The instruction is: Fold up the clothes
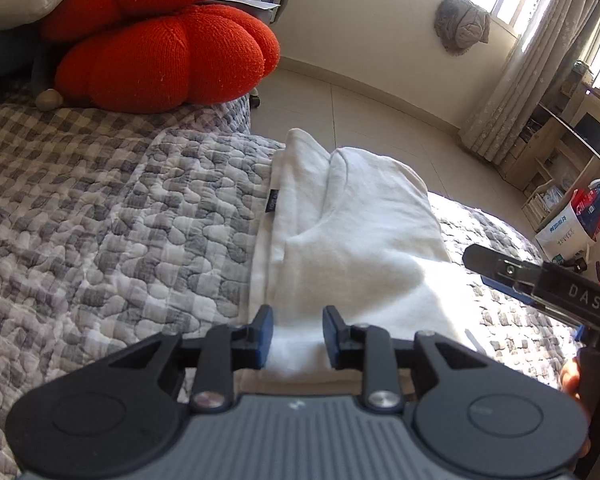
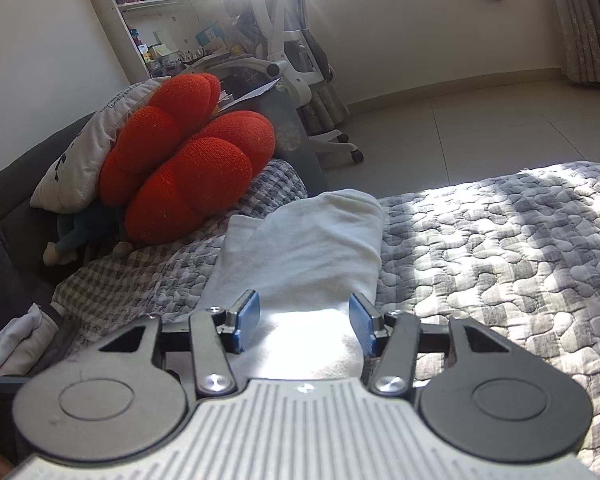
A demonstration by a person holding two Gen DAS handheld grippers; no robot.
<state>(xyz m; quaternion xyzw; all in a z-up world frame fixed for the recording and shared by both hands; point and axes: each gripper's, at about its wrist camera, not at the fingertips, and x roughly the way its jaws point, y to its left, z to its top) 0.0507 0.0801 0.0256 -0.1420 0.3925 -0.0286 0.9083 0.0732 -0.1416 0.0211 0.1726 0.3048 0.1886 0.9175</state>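
A white garment point(image 1: 360, 232) lies folded into a thick, narrow bundle on the grey patterned quilt point(image 1: 140, 220), with a small dark label at its left edge. My left gripper point(image 1: 297, 336) hovers at the bundle's near end, jaws apart, blue pads either side of the cloth without pressing it. In the right wrist view the same garment point(image 2: 312, 248) stretches away from my right gripper point(image 2: 305, 322), whose jaws stand wide open astride its near end. One black finger point(image 1: 500, 270) of the right gripper juts in from the right in the left wrist view.
Red knitted cushions point(image 2: 192, 168) and a white pillow point(image 2: 84, 152) sit at the back left of the quilt point(image 2: 500, 260). Another pale cloth point(image 2: 16, 340) lies at the far left. Past the quilt's edge are a tiled floor, an office chair point(image 2: 288, 40), curtains point(image 1: 520, 80) and boxes point(image 1: 580, 216).
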